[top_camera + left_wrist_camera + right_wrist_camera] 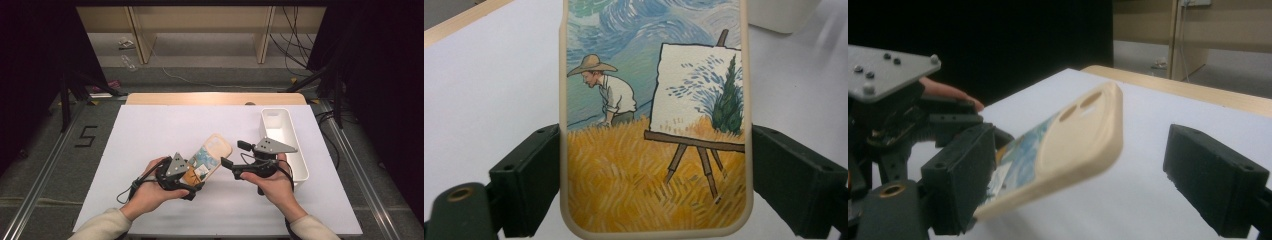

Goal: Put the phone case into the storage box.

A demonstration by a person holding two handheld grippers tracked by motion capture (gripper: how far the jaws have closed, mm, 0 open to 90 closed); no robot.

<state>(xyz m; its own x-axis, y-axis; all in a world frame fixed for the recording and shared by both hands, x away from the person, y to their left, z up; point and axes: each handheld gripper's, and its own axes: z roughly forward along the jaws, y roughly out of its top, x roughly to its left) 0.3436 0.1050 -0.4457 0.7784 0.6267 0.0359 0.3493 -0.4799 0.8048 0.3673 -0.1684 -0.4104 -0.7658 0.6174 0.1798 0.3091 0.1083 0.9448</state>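
Phone case (654, 150) clamped at its lower end in the left gripper (186, 181), held tilted above the white mat (150, 145); right gripper (234, 155) has jaws apart, empty, beside its camera end; likely handover or drop in white bin (300, 165) still pending

Cream phone case (654, 125) with painted wheat-field scene, white bin (285, 140)

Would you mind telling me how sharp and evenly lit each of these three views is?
High view: the white table is bright and evenly lit, the surroundings fall to near black. Left gripper view: the phone case printed with a painting is crisp, without glare. Right gripper view: the case's near edge is soft, and so is the black jaw at the right; the background is dark.
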